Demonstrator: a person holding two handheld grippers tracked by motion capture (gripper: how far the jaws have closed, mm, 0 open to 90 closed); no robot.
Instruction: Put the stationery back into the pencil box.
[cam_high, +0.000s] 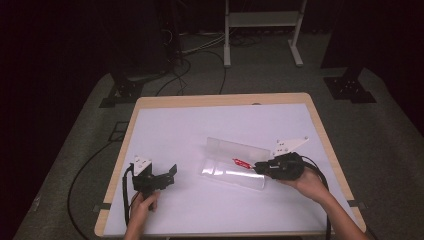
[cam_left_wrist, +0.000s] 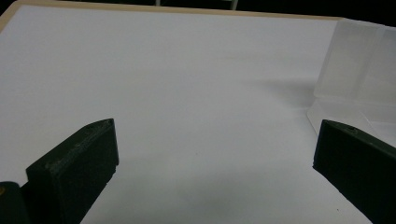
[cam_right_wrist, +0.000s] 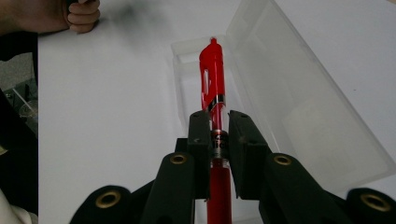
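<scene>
Now, pen (cam_right_wrist: 212, 77): red, clamped in the right hand-held gripper (cam_right_wrist: 218, 122), over the open clear case (cam_right_wrist: 299, 98) on the bench (cam_high: 170, 130).
Long axis: runs along the jaws and along the case; clip end points away from the gripper.
Left hand-held gripper (cam_left_wrist: 215, 154): jaws wide apart, holding nothing, just above the bench.

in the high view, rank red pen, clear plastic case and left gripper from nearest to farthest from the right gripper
1. red pen: clamped in the right gripper.
2. clear plastic case: open, lying under the pen.
3. left gripper: far across the table's left side.
</scene>
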